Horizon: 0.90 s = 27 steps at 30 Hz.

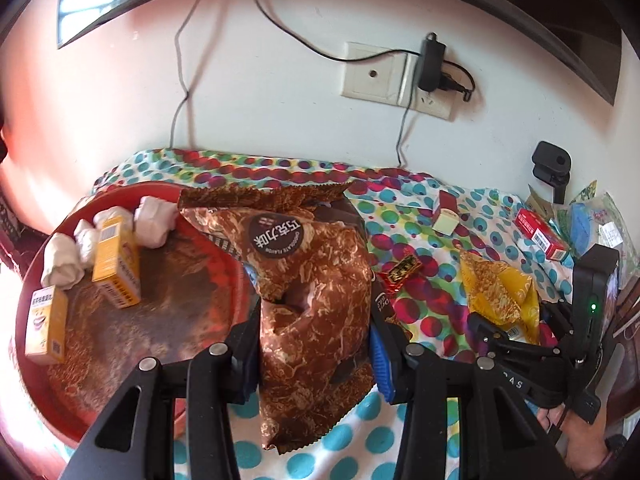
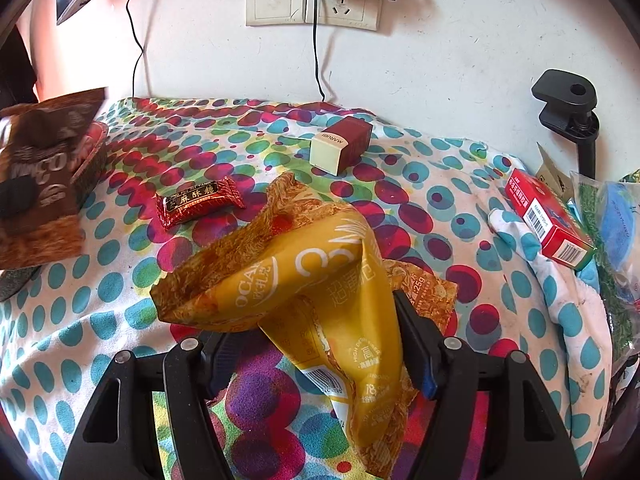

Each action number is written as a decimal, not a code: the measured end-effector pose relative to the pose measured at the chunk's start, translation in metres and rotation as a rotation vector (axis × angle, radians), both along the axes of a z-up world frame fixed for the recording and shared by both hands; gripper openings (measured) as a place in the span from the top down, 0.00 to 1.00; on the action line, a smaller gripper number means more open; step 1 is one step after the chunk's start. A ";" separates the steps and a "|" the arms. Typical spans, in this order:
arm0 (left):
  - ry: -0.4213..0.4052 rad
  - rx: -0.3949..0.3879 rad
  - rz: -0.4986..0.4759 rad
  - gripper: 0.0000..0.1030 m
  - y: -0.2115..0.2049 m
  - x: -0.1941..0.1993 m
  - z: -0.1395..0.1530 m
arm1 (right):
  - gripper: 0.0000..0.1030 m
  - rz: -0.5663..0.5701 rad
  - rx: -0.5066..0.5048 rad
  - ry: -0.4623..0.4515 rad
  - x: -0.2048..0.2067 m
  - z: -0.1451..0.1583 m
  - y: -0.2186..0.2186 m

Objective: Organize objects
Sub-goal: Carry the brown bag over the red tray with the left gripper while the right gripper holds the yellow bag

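Right now your left tool (image 1: pixel 316 316) is clenched on the brown chocolate snack bag (image 1: pixel 316 280), pads pressing into both flanks so the foil bulges between them; the bag hangs over the near edge of the red tray (image 1: pixel 48 360) and the dotted cloth (image 1: pixel 432 216) on the tabletop. Your right tool (image 2: pixel 320 328) has the yellow snack bag (image 2: pixel 320 288) between its fingers, but whether the pads actually bite or merely flank it you cannot tell from here; that bag lies crumpled on the cloth.

Both bags look light, air-puffed and crinkly, with slick film that will slide and fold under pressure. Judging by the brown one's slump, a grip across the filled belly crushes whatever is inside; the flat crimped seam at either end would likely hold better and spare the contents. The yellow bag is bent almost double, so take it near the fold or its crimped edge.

The tray already carries two yellow cartons (image 1: pixel 116 264), one leaning, one standing at the near rim, and several white wrapped bundles (image 1: pixel 154 222) along the far side. Its middle is bare. Loose on the cloth are a red candy bar (image 2: pixel 200 202), a maroon-and-cream box (image 2: pixel 342 146) and a red carton (image 2: pixel 548 220).
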<state>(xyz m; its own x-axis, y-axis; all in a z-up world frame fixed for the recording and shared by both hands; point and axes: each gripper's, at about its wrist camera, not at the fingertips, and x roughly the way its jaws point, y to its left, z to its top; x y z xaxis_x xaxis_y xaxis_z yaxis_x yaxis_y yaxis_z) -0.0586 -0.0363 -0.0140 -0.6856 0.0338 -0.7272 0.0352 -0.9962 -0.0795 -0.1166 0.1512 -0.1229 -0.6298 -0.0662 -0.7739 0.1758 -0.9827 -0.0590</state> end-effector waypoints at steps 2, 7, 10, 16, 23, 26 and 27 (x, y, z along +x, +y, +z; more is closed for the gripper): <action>0.010 -0.033 0.014 0.56 -0.007 0.007 0.003 | 0.35 0.000 0.005 0.001 0.000 -0.001 -0.001; 0.017 -0.039 0.049 0.56 -0.030 0.020 0.007 | 0.34 -0.001 0.011 0.001 0.001 -0.003 -0.001; 0.026 -0.070 0.066 0.56 -0.039 0.028 0.008 | 0.34 -0.002 0.021 0.002 0.002 -0.005 -0.002; 0.025 -0.055 0.107 0.56 -0.064 0.039 0.006 | 0.34 -0.004 0.038 -0.001 0.002 -0.005 -0.006; 0.026 -0.046 0.164 0.56 -0.098 0.048 0.004 | 0.34 -0.005 0.041 -0.001 0.002 -0.005 -0.007; 0.020 -0.038 0.185 0.56 -0.111 0.050 0.001 | 0.34 -0.006 0.045 -0.002 0.001 -0.005 -0.007; 0.019 -0.032 0.193 0.56 -0.116 0.051 0.000 | 0.34 -0.006 0.043 -0.002 0.001 -0.005 -0.007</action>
<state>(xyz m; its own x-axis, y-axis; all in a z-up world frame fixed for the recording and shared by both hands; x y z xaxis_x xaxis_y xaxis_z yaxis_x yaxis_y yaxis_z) -0.0076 -0.1525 -0.0143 -0.6904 -0.1226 -0.7130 0.2251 -0.9730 -0.0506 -0.1151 0.1439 -0.1278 -0.6283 -0.0286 -0.7774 0.1696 -0.9803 -0.1010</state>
